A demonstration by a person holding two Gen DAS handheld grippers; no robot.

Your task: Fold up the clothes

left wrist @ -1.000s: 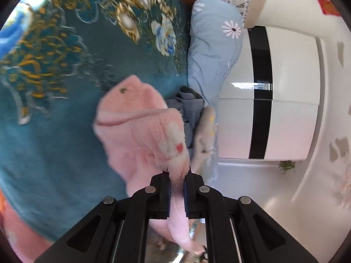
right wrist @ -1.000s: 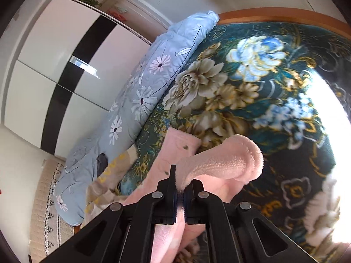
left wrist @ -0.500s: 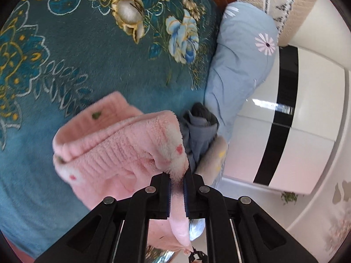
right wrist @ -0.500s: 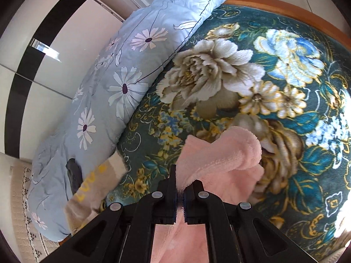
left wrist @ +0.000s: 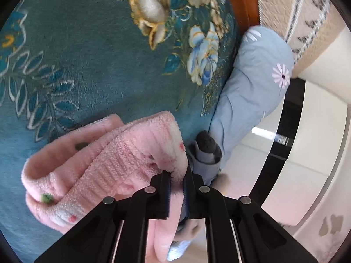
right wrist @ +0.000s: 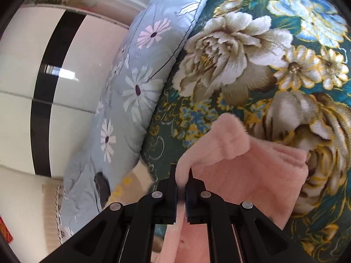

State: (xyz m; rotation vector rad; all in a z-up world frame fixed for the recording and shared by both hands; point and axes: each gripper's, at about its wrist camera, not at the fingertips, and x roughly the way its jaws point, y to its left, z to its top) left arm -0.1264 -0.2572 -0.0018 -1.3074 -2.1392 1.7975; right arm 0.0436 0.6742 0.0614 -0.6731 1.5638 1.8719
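Note:
A fluffy pink garment (left wrist: pixel 109 164) with small red and green dots lies bunched on the teal flowered blanket (left wrist: pixel 87 65). My left gripper (left wrist: pixel 177 175) pinches its white-trimmed ribbed edge; the jaws are starting to open with the fabric still between the pads. In the right wrist view the same pink garment (right wrist: pixel 252 175) spreads over the blanket (right wrist: pixel 329 230), one corner standing up. My right gripper (right wrist: pixel 181 175) grips a fold of it, jaws likewise beginning to open around the cloth.
A rolled light-blue daisy quilt (left wrist: pixel 252 98) (right wrist: pixel 136 76) runs along the bed's edge. A grey garment (left wrist: pixel 207 151) and a beige one with yellow print (right wrist: pixel 129 182) lie against it. A white-and-black wardrobe (right wrist: pixel 43 87) stands beyond; a wooden headboard (left wrist: pixel 243 0) borders the blanket.
Both grippers have come down toward the blanket with the pink garment. The cloth that hung in the air now rests bunched on the bed, and both views have rolled.

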